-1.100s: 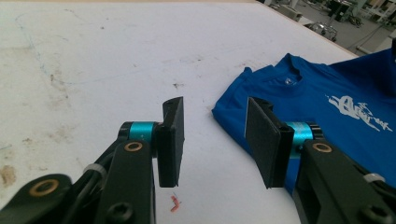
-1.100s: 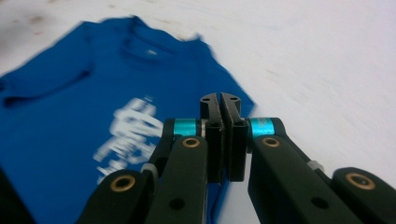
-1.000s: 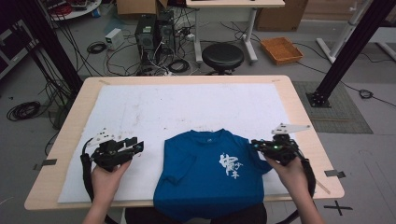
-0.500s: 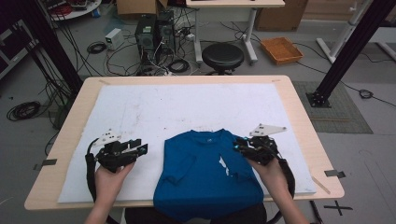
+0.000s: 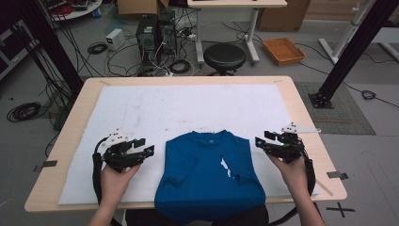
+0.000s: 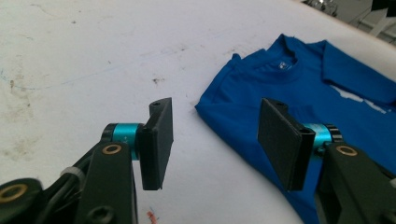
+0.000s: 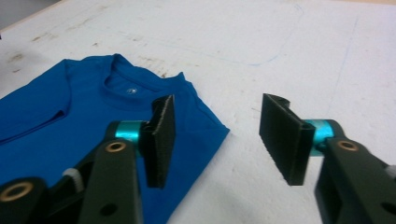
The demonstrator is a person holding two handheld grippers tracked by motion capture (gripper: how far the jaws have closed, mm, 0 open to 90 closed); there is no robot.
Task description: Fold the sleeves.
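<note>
Overhead forward-down, two close jaw-cams, shared shirt

The blue T-shirt hangs over the table's near edge at 6 o'clock, so its hem is hidden; the folded-in sleeves cover most of its white print, which is too small to read; in the left gripper view its body is cut off at 3 o'clock; in the right gripper view at 9 o'clock; the collar label is blurred.
</note>
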